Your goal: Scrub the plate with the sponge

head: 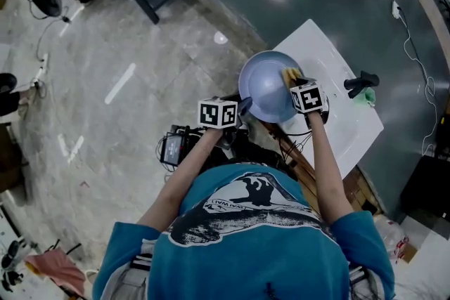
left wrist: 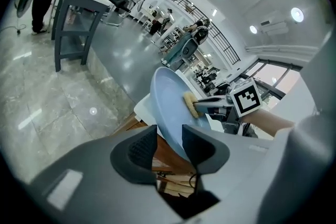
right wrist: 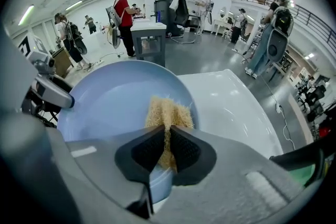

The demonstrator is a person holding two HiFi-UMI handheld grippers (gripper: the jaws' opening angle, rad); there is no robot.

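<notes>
Scrubbing: under way, unfinished — sponge [right wrist: 167,113] on plate [right wrist: 105,102]
Right gripper [right wrist: 167,136]: pinching sponge
Left gripper [left wrist: 168,136]: apart — plate rim between

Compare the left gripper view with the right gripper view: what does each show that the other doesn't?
Only the left gripper view: the left gripper's jaws standing apart around the lower rim of the plate, and the plate seen tilted, nearly edge-on. Only the right gripper view: the right gripper seen from behind its jaws, shut on the near end of the sponge. Both: the sponge lying against the plate's face.
</notes>
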